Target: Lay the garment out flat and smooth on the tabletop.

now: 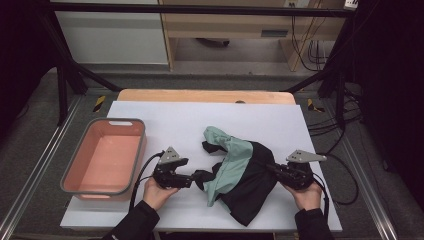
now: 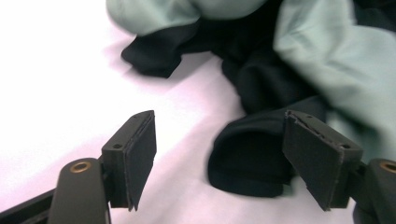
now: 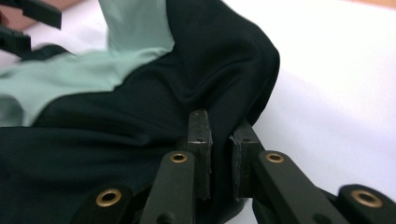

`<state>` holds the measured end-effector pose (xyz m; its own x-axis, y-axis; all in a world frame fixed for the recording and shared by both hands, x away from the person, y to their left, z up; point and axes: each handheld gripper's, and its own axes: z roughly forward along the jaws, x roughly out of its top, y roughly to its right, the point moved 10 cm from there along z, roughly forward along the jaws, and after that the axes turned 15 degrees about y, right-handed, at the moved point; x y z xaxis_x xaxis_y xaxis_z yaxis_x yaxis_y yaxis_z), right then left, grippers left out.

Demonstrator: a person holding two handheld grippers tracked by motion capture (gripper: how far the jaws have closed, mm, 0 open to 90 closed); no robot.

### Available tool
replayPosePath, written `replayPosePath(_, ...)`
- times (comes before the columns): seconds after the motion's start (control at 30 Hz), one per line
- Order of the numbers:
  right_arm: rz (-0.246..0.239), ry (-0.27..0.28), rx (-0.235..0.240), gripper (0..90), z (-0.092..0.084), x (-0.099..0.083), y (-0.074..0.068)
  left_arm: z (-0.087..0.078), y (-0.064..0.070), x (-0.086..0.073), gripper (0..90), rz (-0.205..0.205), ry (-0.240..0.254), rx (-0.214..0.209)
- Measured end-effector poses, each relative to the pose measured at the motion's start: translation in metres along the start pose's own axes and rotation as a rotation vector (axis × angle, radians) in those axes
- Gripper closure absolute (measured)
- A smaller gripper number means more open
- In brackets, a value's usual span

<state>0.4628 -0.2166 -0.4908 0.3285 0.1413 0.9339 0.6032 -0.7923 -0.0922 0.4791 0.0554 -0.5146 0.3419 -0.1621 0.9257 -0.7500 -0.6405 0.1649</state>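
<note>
High view: one black-and-mint garment seen crumpled on white table sheet, between two grippers; one pink tub at left, nothing held in it.

Left gripper view: left gripper jaws spread, black sleeve end between, not pinched.

Right gripper view: right gripper clamped on black fabric fold.

Two hands in dark sleeves, lower frame, each with a black gripper bearing brass-looking rivets, grey triangular plate, black cable.
</note>
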Motion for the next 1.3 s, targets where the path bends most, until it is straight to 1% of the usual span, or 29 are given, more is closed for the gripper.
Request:
replayPosePath(0.07, 0.000, -0.004, -0.002, 79.3, 0.000, -0.001, 0.002, 0.007, 0.002, -0.005, 28.8, -0.011, -0.028, -0.019)
replayPosePath(0.1, -0.002, 0.002, -0.003, 78.2, -0.001, 0.000, 0.001, 0.009, 0.005, -0.008, 31.7, -0.009, -0.042, -0.038)
replayPosePath(0.13, -0.002, 0.012, -0.003, 77.1, -0.001, 0.003, 0.000, 0.010, 0.008, -0.011, 35.2, 0.001, -0.057, -0.056)
replayPosePath(0.17, -0.010, 0.018, -0.002, 75.8, -0.002, 0.006, -0.001, 0.012, 0.011, -0.013, 38.5, 0.007, -0.068, -0.065)
replayPosePath(0.2, -0.021, 0.035, -0.003, 72.4, -0.002, 0.012, -0.004, 0.013, 0.014, -0.015, 48.6, 0.012, -0.082, -0.077)
replayPosePath(0.23, -0.021, 0.035, -0.003, 72.4, -0.002, 0.012, -0.004, 0.014, 0.016, -0.017, 48.6, 0.007, -0.093, -0.093)
replayPosePath(0.3, -0.025, 0.060, -0.004, 64.6, -0.002, 0.020, -0.008, 0.015, 0.019, -0.022, 57.9, -0.002, -0.124, -0.114)
replayPosePath(0.33, -0.028, 0.074, -0.004, 61.0, -0.001, 0.025, -0.010, 0.016, 0.020, -0.024, 64.5, -0.004, -0.132, -0.120)
replayPosePath(0.37, -0.031, 0.092, -0.003, 55.9, 0.000, 0.030, -0.013, 0.016, 0.020, -0.025, 68.3, -0.006, -0.142, -0.121)
replayPosePath(0.4, -0.049, 0.127, -0.010, 44.8, 0.003, 0.043, -0.019, 0.016, 0.020, -0.026, 78.8, 0.000, -0.149, -0.121)
replayPosePath(0.43, -0.049, 0.127, -0.010, 44.8, 0.003, 0.043, -0.019, 0.016, 0.020, -0.026, 78.8, 0.006, -0.151, -0.120)
replayPosePath(0.5, -0.061, 0.155, -0.011, 35.9, 0.008, 0.055, -0.026, 0.014, 0.021, -0.026, 85.7, 0.006, -0.156, -0.121)
replayPosePath(0.6, -0.067, 0.168, 0.027, 33.5, 0.023, 0.069, -0.040, 0.012, 0.021, -0.025, 86.8, 0.021, -0.154, -0.111)
replayPosePath(0.63, -0.071, 0.159, 0.036, 33.7, 0.030, 0.070, -0.045, 0.011, 0.021, -0.024, 87.0, 0.024, -0.152, -0.111)
replayPosePath(0.7, -0.099, 0.124, 0.041, 37.0, 0.045, 0.068, -0.050, 0.008, 0.020, -0.021, 87.3, 0.031, -0.141, -0.107)
replayPosePath(0.73, -0.110, 0.110, 0.041, 43.1, 0.052, 0.066, -0.052, 0.007, 0.020, -0.019, 87.4, 0.034, -0.134, -0.104)
replayPosePath(0.8, -0.128, 0.094, 0.051, 56.2, 0.061, 0.063, -0.054, 0.002, 0.017, -0.015, 87.5, 0.034, -0.121, -0.097)
replayPosePath(0.83, -0.129, 0.088, 0.053, 66.4, 0.063, 0.062, -0.055, -0.001, 0.016, -0.012, 87.5, 0.032, -0.111, -0.095)
replayPosePath(0.87, -0.130, 0.085, 0.047, 75.9, 0.064, 0.062, -0.054, -0.003, 0.015, -0.009, 87.6, 0.028, -0.101, -0.094)
replayPosePath(0.93, -0.137, 0.086, 0.051, 89.3, 0.059, 0.063, -0.052, -0.009, 0.011, -0.004, 87.8, 0.023, -0.092, -0.087)
replayPosePath(1.0, -0.146, 0.090, 0.036, 90.0, 0.050, 0.066, -0.045, -0.014, 0.008, 0.000, 87.9, 0.017, -0.084, -0.081)
replayPosePath(1.17, -0.139, 0.105, -0.009, 90.0, 0.019, 0.072, -0.024, -0.027, 0.001, 0.008, 88.0, 0.020, -0.064, -0.056)
replayPosePath(1.23, -0.130, 0.113, -0.029, 90.0, 0.007, 0.072, -0.015, -0.033, 0.000, 0.007, 88.0, 0.036, -0.070, -0.041)
replayPosePath(1.3, -0.117, 0.113, -0.044, 90.0, -0.003, 0.067, -0.006, -0.037, 0.001, 0.003, 88.0, 0.034, -0.079, -0.042)
